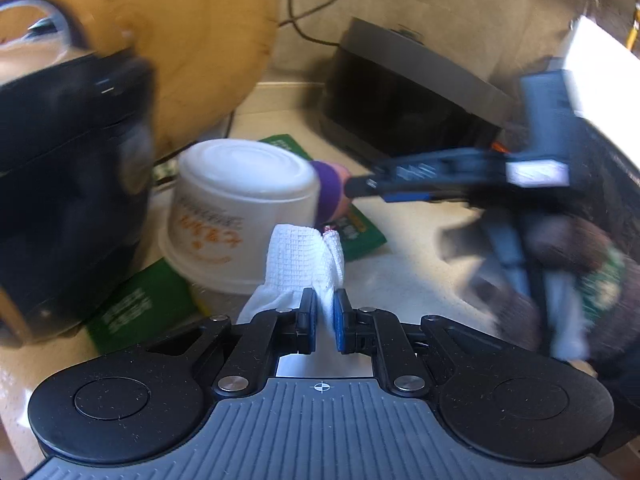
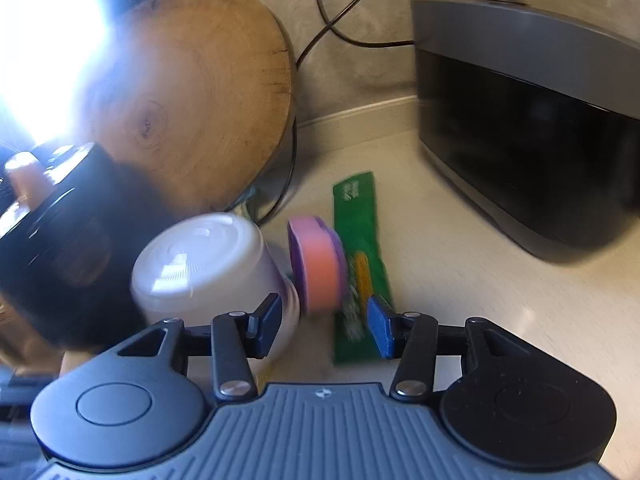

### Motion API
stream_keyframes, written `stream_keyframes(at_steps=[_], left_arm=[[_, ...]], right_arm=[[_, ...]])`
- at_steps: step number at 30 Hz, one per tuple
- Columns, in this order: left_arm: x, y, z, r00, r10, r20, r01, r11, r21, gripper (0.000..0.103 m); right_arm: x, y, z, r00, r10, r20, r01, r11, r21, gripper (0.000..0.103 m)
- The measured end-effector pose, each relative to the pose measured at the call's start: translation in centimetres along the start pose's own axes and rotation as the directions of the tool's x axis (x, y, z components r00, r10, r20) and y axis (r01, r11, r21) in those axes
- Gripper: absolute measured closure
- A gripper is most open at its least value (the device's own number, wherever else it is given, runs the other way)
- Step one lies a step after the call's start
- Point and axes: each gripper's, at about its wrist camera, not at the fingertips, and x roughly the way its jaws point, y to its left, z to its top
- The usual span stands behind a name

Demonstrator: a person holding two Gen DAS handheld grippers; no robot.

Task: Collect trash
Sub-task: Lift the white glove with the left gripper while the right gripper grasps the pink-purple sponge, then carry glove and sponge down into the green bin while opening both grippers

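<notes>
My left gripper (image 1: pixel 325 316) is shut on a white crumpled cloth or bag (image 1: pixel 304 264) held above the counter. Behind it an upside-down white paper cup (image 1: pixel 240 208) rests on green wrappers (image 1: pixel 140 304). A purple and pink round object (image 1: pixel 330 192) lies beside the cup. My right gripper (image 2: pixel 325 326) is open, its fingers just in front of the purple and pink object (image 2: pixel 318 264), with the white cup (image 2: pixel 208 268) to the left and a green wrapper (image 2: pixel 360 248) underneath. The right gripper also shows in the left wrist view (image 1: pixel 360 186), blurred, near the purple object.
A round wooden board (image 2: pixel 192 96) leans on the back wall. A black appliance (image 2: pixel 528 132) stands at the right with a cable (image 2: pixel 332 24) behind. A black rounded object (image 1: pixel 68 184) sits at the left. The counter (image 2: pixel 460 280) is pale.
</notes>
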Motion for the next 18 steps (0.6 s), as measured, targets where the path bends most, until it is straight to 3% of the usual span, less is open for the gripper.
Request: stream_keyframes(at_steps=[3,6,7,8,12,18], left_arm=[[-0.6,1.7,-0.5,1.000,-0.015,0.012,0.015,0.999,-0.046,0.090],[-0.4,2.7,-0.8,1.000,-0.018,0.007,0.019,0.998,-0.057,0.090],[-0.3,2.7,-0.9,1.000,-0.010,0.004,0.010,0.999,-0.047,0.090],[-0.2,2.7,-1.0,1.000,-0.005,0.003,0.005,0.999,-0.037,0.090],[0.0,2.0,-1.2,0.999,-0.036,0.009,0.036,0.999,0.017,0.090],[-0.9,-0.6,-2.3,0.997,-0.063,-0.035,0.066,0.993,0.095,0.090]], right_arm=[[2.7,-0.2,0.8,1.000,-0.016,-0.018,0.018,0.997,0.081,0.056],[4.2,-1.3,1.0,0.998,0.039,-0.055,-0.030,0.985,0.168,0.058],[4.3,-1.6,1.0,0.996,0.067,-0.053,-0.055,0.979,0.196,0.068],[4.3,-1.6,0.9,0.994,0.086,-0.060,-0.072,0.976,0.207,0.070],[1.5,-1.0,0.1,0.998,0.060,0.013,-0.061,0.981,0.185,0.071],[-6.7,-1.5,-3.8,0.990,0.068,0.120,-0.096,0.965,0.244,0.071]])
